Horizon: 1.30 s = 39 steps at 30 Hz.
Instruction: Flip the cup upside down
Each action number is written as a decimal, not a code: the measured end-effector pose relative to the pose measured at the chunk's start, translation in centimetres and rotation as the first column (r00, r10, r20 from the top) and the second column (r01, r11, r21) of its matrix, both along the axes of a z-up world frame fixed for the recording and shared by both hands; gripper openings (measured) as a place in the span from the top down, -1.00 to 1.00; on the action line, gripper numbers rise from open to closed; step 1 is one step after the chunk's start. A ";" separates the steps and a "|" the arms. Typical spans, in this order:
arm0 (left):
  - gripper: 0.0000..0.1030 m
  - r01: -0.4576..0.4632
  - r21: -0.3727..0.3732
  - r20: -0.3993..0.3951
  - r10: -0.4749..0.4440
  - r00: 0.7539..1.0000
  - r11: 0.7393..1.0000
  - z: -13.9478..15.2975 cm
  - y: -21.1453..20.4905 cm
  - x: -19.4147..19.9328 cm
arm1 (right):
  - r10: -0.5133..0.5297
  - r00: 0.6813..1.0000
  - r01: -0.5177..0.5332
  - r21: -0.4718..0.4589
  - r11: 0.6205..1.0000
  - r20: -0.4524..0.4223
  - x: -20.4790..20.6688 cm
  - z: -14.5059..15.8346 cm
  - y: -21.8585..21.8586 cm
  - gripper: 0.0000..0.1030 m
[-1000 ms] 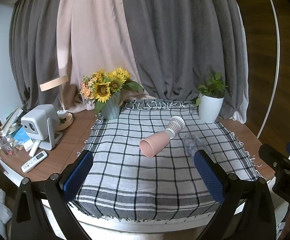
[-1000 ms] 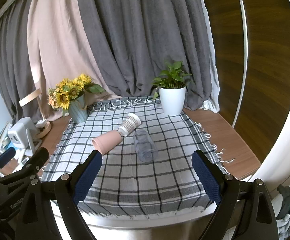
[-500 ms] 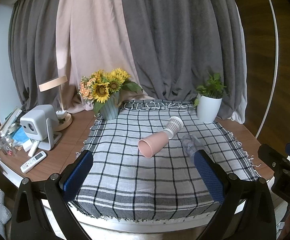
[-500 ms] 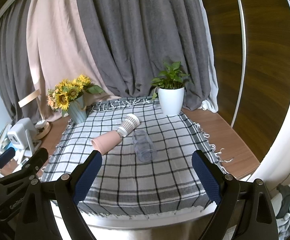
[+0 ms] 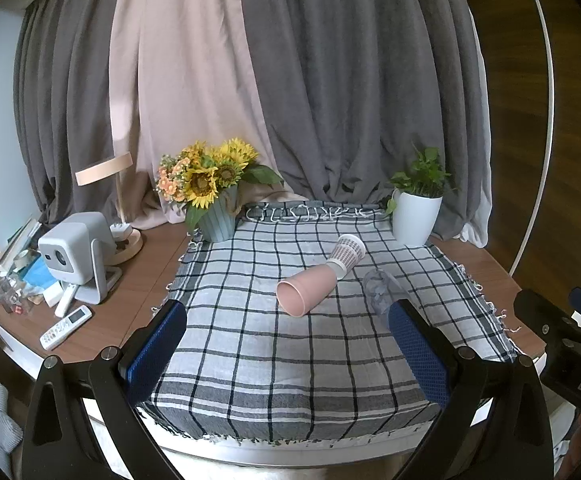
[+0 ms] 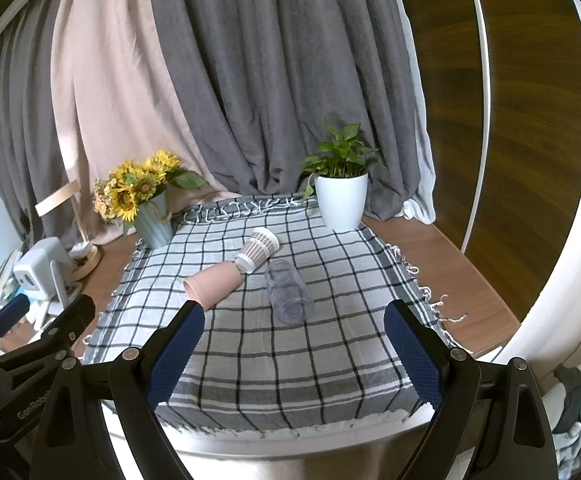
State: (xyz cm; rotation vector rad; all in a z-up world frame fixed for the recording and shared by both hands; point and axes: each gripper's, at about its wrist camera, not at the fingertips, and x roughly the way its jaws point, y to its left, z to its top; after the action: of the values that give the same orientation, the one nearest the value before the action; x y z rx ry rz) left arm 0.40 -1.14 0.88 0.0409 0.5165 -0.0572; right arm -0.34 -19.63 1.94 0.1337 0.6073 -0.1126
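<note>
Both grippers, the left gripper (image 5: pixel 286 340) and right gripper (image 6: pixel 294 344), hung spread wide and empty at the near edge of the checked cloth (image 6: pixel 310 364), barely shifted from a second earlier. Beyond them the pink cup (image 5: pixel 308 292), patterned cup (image 6: pixel 259 249) and clear cup (image 6: pixel 289 291) lay untouched on their sides; flipping had not begun.

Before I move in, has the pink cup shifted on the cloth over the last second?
No. The pink cup lies on its side, its base against the patterned cup, on the same squares of the checked cloth; only the camera view drifted slightly.
</note>
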 end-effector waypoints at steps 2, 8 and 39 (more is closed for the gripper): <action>-1.00 0.002 -0.002 -0.001 -0.002 1.000 1.000 0.0 0.1 0.0 | -0.001 1.000 0.001 -0.002 1.000 0.002 0.0 0.0 0.0 -0.78; -1.00 0.017 -0.006 -0.013 -0.017 1.000 1.000 -0.2 0.7 0.1 | -0.002 1.000 0.002 0.001 1.000 0.001 0.0 -0.1 -0.1 -0.78; -1.00 0.218 0.009 -0.329 -0.203 0.922 0.976 -5.7 -5.7 21.2 | -0.085 0.985 0.109 0.161 0.981 -0.151 17.6 -6.7 -7.0 -0.78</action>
State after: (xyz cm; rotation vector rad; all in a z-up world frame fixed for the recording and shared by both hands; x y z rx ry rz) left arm 21.63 -6.84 -4.80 0.1331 0.8445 -0.2671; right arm 17.22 -26.61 -4.78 0.3220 0.7545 -0.1665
